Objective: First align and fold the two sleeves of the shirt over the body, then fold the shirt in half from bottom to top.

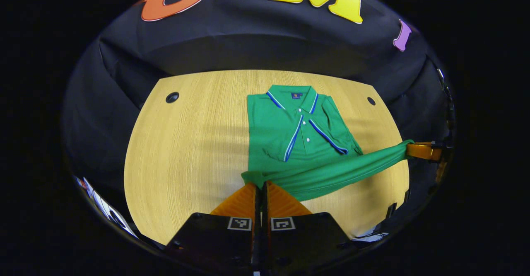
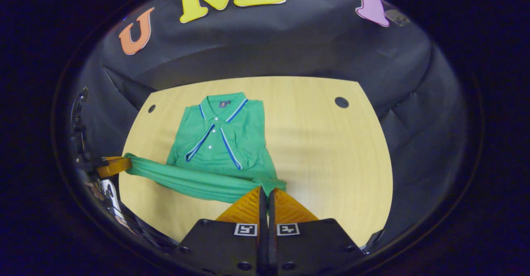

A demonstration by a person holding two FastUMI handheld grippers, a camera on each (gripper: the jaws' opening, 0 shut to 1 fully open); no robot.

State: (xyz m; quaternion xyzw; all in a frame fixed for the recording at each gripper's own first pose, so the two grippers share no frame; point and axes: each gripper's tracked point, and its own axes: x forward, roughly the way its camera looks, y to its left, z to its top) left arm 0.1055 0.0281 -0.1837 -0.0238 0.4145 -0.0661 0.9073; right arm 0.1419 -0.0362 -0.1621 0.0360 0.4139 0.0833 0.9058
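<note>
With both sleeves already laid over its chest, green polo shirt lies collar-away on wooden table, front up, striped placket and sleeve trims showing. Bottom hem lifted clear of the table and stretched into a taut band below the folded sleeves, so judged to be at the start of the bottom-to-top fold.

Left gripper clenched on the hem corner on its own side of the shirt, fabric bunched between both fingers right at the tips. Right gripper likewise clamped on the opposite hem corner, cloth pinched between closed fingers. Each seen from the other's view as a small tool at the far end of the hem band, near the table's edge.

Risks from here, as judgement only:
- Thin pinch at the very tips; extra tension across the hem could pull a corner free.
- Uneven travel toward the collar would land the hem skewed against the shoulders.
- Dragging the body while lifting could slide the folded sleeves open.
- Slack in mid-hem could sag and crease under the fold.
</note>
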